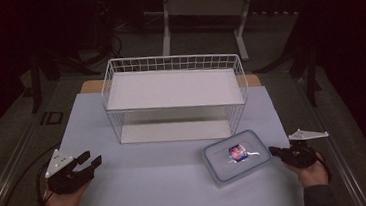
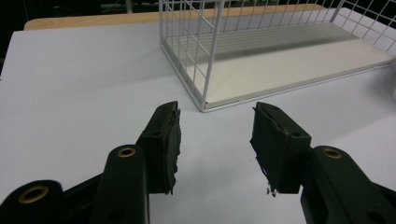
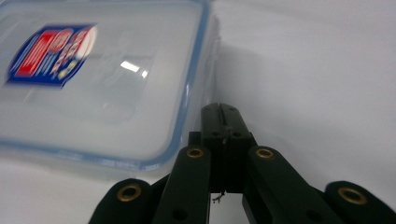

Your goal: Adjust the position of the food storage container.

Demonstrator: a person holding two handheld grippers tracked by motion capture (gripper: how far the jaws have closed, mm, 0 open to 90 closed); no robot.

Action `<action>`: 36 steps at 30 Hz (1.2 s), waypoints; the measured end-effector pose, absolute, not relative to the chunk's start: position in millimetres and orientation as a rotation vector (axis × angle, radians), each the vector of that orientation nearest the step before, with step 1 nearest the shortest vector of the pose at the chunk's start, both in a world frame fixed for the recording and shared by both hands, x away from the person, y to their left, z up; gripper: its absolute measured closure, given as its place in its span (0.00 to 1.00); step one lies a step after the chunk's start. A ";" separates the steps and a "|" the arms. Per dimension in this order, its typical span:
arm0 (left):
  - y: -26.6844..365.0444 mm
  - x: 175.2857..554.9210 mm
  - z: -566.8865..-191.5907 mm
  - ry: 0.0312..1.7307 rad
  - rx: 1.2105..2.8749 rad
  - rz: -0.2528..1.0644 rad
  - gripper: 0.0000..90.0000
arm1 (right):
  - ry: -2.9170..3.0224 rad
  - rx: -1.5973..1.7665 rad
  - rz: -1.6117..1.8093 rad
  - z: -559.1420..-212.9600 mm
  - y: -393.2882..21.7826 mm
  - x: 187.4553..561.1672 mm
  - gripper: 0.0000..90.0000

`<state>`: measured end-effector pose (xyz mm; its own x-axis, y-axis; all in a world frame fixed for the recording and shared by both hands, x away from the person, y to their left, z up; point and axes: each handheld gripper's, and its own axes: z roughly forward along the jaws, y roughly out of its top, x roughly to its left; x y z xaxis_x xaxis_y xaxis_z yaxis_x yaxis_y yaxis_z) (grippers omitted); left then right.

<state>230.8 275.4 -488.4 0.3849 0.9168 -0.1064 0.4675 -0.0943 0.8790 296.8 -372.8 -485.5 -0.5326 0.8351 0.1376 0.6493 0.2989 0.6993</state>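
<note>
While lying smooth and bare under both grippers, offers no hold: white table cover [image 1: 153, 191], slick enough to let anything nudged slide off line. Farther ahead and to the left of the right gripper [image 1: 274, 150], well apart from it: white two-tier wire rack [image 1: 172, 63], open front toward the hands, lower opening shallow enough to snag a box fed in tilted. Just ahead-left of the right gripper's tip, flat on the cover: clear food container [image 1: 237, 156], blue-rimmed lid [image 3: 140, 93] on, corner right beside the tip; touching or not, cannot tell.

Right gripper: jaws pressed together, nothing between them. Main risk from here: pushing instead of grasping. Closed like that, can only shove the corner, spin the container or skid it away. Better: parting the jaws before closing in, then taking the rim squarely. With too shallow a bite on the thin lid edge, probably a slip or a popped lid.

Left gripper [image 1: 91, 158]: jaws apart and empty, rack corner just ahead of it, container well off to its right; too far away to steady anything.

Smallest: blue-and-red label [image 1: 237, 152] on the lid, glare across it, no hazard.
</note>
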 end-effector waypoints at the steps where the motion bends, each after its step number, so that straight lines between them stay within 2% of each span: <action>1: 274.9 230.8 -488.2 1.221 1.723 0.610 0.57 | 2.350 1.336 1.096 -487.0 -365.2 287.7 1.00; 17: 270.8 232.8 -487.1 1.199 1.736 0.601 0.56 | 2.541 1.114 1.242 -488.6 -291.1 264.1 1.00; 36: 268.9 233.5 -487.2 1.193 1.738 0.597 0.56 | 2.410 0.748 1.105 -471.0 -246.1 244.8 1.00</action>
